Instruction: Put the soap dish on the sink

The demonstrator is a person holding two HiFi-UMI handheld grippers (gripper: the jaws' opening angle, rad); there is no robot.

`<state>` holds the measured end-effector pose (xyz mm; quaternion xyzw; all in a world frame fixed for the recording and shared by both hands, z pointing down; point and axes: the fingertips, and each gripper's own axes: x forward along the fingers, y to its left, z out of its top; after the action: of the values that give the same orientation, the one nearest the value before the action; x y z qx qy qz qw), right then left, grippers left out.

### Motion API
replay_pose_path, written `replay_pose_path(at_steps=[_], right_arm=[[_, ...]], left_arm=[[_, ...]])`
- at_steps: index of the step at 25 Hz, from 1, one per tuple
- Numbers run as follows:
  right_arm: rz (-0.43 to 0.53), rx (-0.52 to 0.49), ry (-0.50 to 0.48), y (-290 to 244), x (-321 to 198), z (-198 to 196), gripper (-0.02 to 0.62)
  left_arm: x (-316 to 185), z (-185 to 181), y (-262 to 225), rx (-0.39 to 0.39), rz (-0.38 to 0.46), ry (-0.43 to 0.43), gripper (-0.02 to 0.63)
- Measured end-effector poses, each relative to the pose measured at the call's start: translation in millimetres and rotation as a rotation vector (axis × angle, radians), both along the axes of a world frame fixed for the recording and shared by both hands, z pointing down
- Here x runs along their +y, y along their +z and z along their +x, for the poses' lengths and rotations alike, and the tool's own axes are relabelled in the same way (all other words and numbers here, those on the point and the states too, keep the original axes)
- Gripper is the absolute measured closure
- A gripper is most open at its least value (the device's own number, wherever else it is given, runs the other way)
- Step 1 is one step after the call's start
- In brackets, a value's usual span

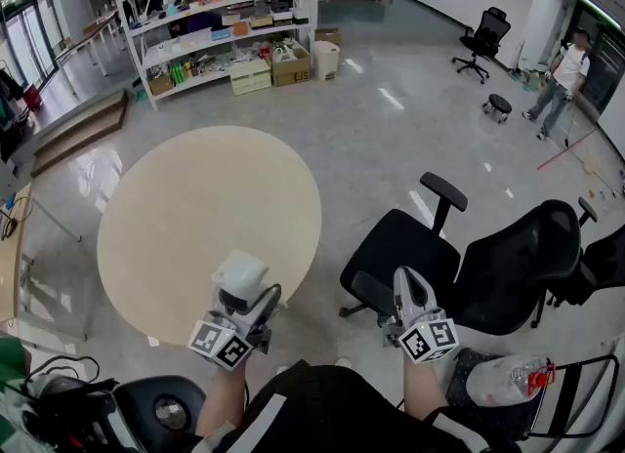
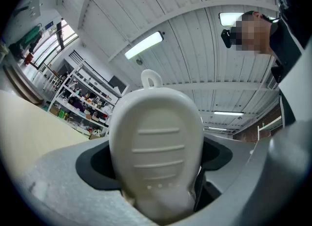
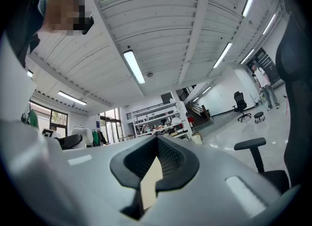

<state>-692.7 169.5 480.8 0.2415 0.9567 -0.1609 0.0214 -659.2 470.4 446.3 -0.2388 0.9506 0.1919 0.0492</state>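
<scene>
A white soap dish (image 2: 156, 144) with raised ridges and a small hanging loop fills the middle of the left gripper view. My left gripper (image 2: 156, 181) is shut on it, its grey jaws standing wide on either side. In the head view the soap dish (image 1: 240, 277) sits in the left gripper (image 1: 244, 297) over the near edge of the round table. My right gripper (image 1: 409, 287) is held beside it, in front of a black chair. In its own view the right gripper (image 3: 155, 174) has its jaws together with nothing in them. No sink is in view.
A round beige table (image 1: 186, 207) stands ahead on the left. Two black office chairs (image 1: 508, 266) stand on the right, and a plastic bottle (image 1: 508, 379) lies near my right elbow. Stocked shelves (image 1: 215, 21) line the far wall. A person (image 1: 562, 75) stands far right.
</scene>
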Motion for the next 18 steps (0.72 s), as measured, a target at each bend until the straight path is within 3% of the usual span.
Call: replay_pose_path(at_steps=[4,18], right_arm=[[0.002,-0.004,-0.004,7.4,-16.0,6.2,0.589],[0.009,-0.002,-0.015,-9.0,11.5,4.1,0.589]], left_arm=[[-15.5,6.1,7.1,-0.005,-0.003,-0.005,0.137],[9.1,3.4,-3.0,-0.007,0.003,-0.009,0.137]])
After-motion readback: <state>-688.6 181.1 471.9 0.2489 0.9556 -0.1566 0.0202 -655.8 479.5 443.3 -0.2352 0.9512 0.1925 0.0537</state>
